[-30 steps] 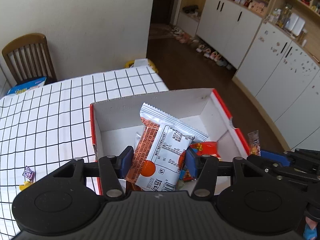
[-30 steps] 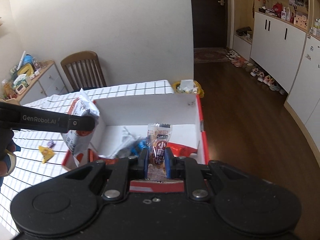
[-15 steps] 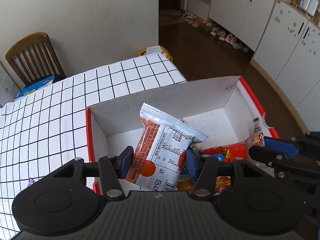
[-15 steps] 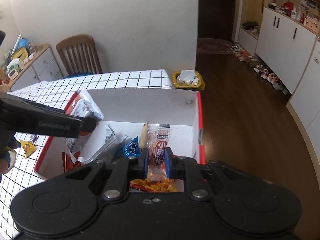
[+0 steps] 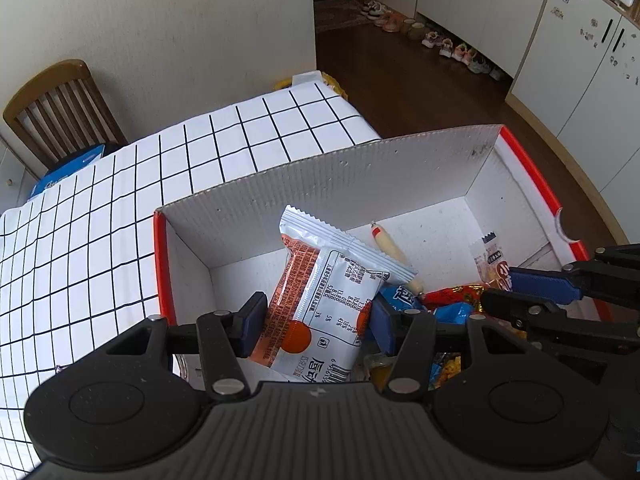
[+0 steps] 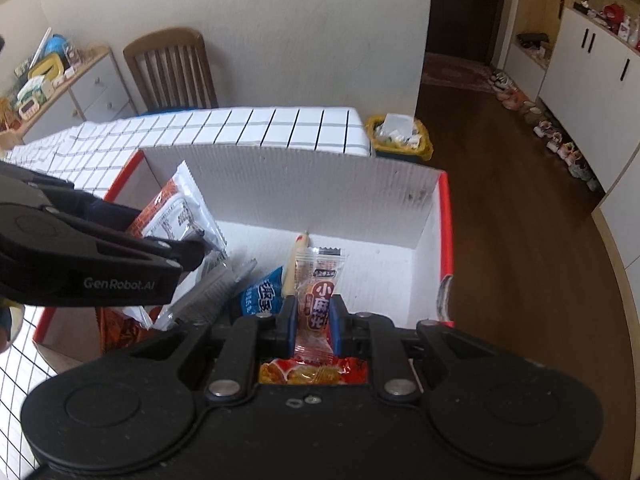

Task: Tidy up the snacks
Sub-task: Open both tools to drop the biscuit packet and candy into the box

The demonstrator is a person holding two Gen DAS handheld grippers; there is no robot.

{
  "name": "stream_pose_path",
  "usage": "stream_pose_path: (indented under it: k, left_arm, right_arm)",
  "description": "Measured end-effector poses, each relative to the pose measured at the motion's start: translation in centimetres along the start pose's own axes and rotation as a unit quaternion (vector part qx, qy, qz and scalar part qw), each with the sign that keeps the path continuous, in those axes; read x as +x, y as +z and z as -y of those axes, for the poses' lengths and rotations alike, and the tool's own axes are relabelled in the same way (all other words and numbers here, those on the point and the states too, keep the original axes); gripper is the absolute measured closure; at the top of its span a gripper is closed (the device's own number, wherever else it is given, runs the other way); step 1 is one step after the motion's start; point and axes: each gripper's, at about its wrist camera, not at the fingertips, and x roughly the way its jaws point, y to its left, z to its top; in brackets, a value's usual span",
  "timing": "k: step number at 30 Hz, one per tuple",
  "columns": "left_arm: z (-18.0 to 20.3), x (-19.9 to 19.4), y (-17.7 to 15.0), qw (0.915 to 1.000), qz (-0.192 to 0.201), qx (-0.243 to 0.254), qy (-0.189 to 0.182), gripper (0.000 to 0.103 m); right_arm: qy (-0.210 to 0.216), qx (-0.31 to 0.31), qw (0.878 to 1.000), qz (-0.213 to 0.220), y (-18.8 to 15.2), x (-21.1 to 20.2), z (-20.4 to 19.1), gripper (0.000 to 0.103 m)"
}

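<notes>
A white cardboard box with red outer sides (image 5: pixel 320 184) (image 6: pixel 320 196) stands on the checked tablecloth and holds several snacks. My left gripper (image 5: pixel 316 320) is shut on an orange and silver snack packet (image 5: pixel 320 304), held over the box's left part; it also shows in the right wrist view (image 6: pixel 176 216). My right gripper (image 6: pixel 313 322) is shut on a small clear packet with an orange label (image 6: pixel 318 300), over the box's right part; the packet shows in the left wrist view (image 5: pixel 494 262). A sausage stick (image 5: pixel 390 248), a blue packet (image 6: pixel 262 290) and red packets (image 5: pixel 456 294) lie inside.
The checked tablecloth (image 5: pixel 120 208) covers the table left of the box. A wooden chair (image 6: pixel 172 72) stands at the far end. A yellow bin (image 6: pixel 400 136) sits on the floor beyond the table corner. White cupboards (image 5: pixel 580 60) line the right wall.
Both grippers have moved forward and down over the box, still holding their packets. More of the box's inside shows now.
</notes>
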Motion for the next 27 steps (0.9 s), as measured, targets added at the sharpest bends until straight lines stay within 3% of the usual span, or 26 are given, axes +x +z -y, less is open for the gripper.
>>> stream_pose_path:
  k: [13,27]
  left_arm:
    - [0.9,0.8,-0.5,0.9999,-0.003,0.01,0.002,0.05]
    - [0.2,-3.0,-1.7,0.9992,0.033,-0.003,-0.02,0.047]
  right_arm:
    - [-0.003,0.003,1.0,-0.017,-0.4,1.0,0.1,0.084]
    - [0.012,0.015,1.0,0.002,-1.4,-1.3,0.0,0.074]
